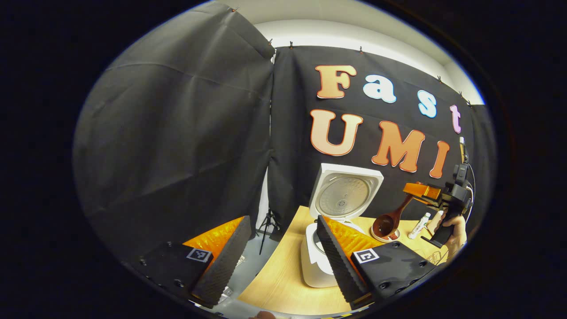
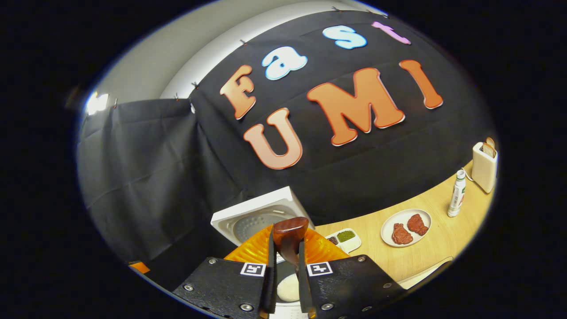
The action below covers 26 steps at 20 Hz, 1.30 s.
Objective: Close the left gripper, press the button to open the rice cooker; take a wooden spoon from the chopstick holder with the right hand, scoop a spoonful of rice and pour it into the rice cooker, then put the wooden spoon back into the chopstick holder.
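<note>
left tool, left gripper view: fingers spread wide across the bottom of the frame, nothing between them. one finger sits lower left, the other lower centre-right, overlapping the rice cooker body.

rice cooker stands on the bench at bottom centre, lid flipped up and open, inner plate of the lid facing the camera, against the black cloth wall.

right tool shows at mid-right of that frame, a hand on its grip. it pinches the wooden spoon by the handle; the spoon hangs down and to the left, its bowl just over a small white dish on the bench, right of the cooker. can't tell if the bowl touches the dish. a small white bottle stands just right of the dish.

right gripper view: right tool at bottom centre, fingers pressed onto the spoon handle, which runs up between them and ends in a rounded dark tip. open cooker lid directly behind it. a pale patch shows low in the gap between the fingers; can't tell what it is.

on the bench at lower right: a small divided tray with green and dark contents, a white plate carrying two red meat pieces, a white bottle standing upright, and a white toaster at the far right edge.
</note>
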Motion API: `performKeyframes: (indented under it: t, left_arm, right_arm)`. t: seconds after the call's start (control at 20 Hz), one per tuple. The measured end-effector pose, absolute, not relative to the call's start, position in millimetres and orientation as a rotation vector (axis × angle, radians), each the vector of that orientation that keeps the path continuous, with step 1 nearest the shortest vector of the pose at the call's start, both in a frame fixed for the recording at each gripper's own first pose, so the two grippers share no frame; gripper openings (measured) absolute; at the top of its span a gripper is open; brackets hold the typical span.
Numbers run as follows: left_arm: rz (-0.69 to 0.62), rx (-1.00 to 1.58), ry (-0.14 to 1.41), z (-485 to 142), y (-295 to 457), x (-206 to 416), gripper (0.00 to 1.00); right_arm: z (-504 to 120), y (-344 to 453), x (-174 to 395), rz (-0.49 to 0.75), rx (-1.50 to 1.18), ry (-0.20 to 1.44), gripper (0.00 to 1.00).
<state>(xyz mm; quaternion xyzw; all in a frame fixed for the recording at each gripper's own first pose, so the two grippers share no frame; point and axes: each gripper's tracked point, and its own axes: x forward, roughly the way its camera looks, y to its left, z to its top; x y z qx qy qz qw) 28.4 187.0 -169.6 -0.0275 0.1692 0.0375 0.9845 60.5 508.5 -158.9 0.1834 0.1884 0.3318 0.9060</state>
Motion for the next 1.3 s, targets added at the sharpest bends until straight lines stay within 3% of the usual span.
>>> performKeyframes:
  t: [0.45, 0.85, 0.9, 1.0, 1.3]
  left_arm:
    - [-0.014, -0.051, 0.326, -168.1, 113.5, 47.3, 1.0]
    - [-0.04, -0.085, 0.298, -164.6, 55.3, 66.4, 1.0]
    - [-0.032, -0.077, 0.296, -165.1, 52.4, 66.3, 1.0]
    - [-0.013, -0.064, 0.299, -168.9, 49.8, 66.7, 1.0]
    - [0.034, -0.057, 0.3, -172.0, 44.5, 64.2, 1.0]
  right_arm:
    - [-155.4, 302.7, 116.7, 0.407, 0.479, 0.343, 0.2]
    - [-167.1, 141.5, 120.8, 0.209, 0.529, 0.315, 0.19]
    - [-173.6, 125.8, 119.6, 0.186, 0.534, 0.319, 0.14]
    - [-189.2, 95.3, 117.5, 0.138, 0.538, 0.329, 0.19]
    - [-245.6, 44.5, 107.8, 0.05, 0.604, 0.385, 0.19]
